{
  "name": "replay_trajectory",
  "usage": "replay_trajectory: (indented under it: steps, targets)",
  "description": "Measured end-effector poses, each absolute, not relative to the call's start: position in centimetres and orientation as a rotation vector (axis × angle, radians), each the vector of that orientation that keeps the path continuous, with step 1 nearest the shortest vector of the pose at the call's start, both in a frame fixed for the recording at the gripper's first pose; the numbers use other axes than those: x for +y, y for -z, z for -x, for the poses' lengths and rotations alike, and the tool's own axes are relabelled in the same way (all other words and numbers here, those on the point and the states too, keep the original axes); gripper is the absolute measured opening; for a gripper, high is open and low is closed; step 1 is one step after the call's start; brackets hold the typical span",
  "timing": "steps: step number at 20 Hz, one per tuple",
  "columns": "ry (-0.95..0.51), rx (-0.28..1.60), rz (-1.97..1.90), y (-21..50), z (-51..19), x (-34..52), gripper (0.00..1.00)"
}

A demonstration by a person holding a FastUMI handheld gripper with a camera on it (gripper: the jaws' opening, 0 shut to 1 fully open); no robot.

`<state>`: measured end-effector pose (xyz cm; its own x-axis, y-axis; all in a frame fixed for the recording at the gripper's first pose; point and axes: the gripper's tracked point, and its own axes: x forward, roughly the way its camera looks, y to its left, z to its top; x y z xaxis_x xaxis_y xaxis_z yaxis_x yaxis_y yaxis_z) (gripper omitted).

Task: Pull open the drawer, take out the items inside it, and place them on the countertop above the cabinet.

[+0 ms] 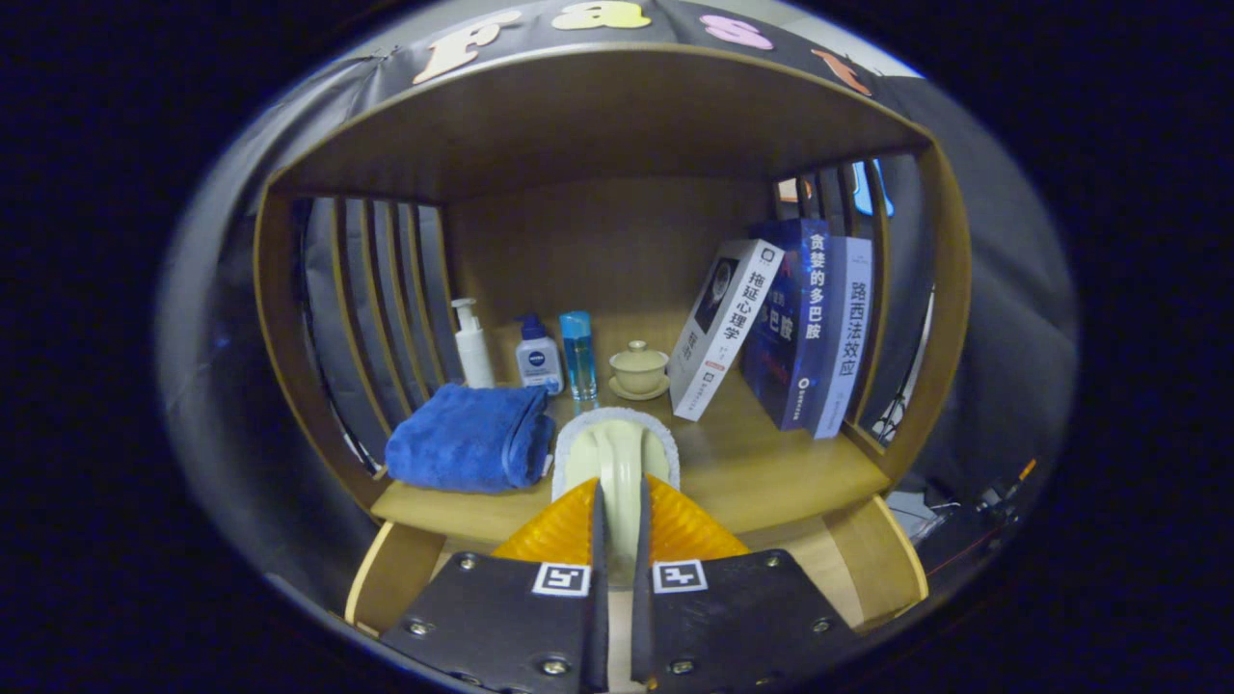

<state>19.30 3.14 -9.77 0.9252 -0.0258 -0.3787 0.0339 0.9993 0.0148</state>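
I have the wooden cabinet point(289, 318) square ahead, its countertop point(771, 453) running across just beyond the fingers, with a slatted side wall at each end and a shelf board overhead. On the right of the countertop three books point(800, 328) lean against one another. On the left lies a folded blue towel point(468, 439). Behind it, in a row, stand a white pump bottle point(472, 345), a small blue-capped bottle point(537, 357), a slim blue bottle point(577, 353) and a lidded tea cup on a saucer point(638, 370).

The gripper point(617, 501) is clamped on the pale handle of a cleaning brush point(617, 453), both fingers pressing its sides. I judge this to be an item taken from the drawer. Its white fleecy edge sits just beside the towel and over the front of the countertop. I cannot tell whether its underside rests on the wood.

Step in hand, as I judge it: placing the brush.

1. Lower until the base bears flat on the bare wood.
2. Keep clear of the towel on the left and the slim bottle ahead.
3. Spread the fingers only once the brush is supported.
4. Withdraw straight back along the finger axis.
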Motion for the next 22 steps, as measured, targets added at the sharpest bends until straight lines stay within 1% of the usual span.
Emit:
replay_trajectory:
  steps: [8, 11, 14, 15, 21, 22]
  targets:
    - [0.071, 0.375, 0.0, 12.8, -26.6, 2.6, 0.1]
    - [0.081, 0.364, -0.019, 13.0, -27.9, 2.5, 0.13]
    - [0.084, 0.347, -0.016, 12.7, -27.9, 2.5, 0.18]
    - [0.089, 0.334, -0.008, 12.2, -27.4, 2.5, 0.31]
    - [0.032, 0.245, 0.007, 8.7, -21.7, 5.0, 0.71]
    - [0.029, 0.233, 0.002, 8.0, -20.2, 5.4, 0.76]
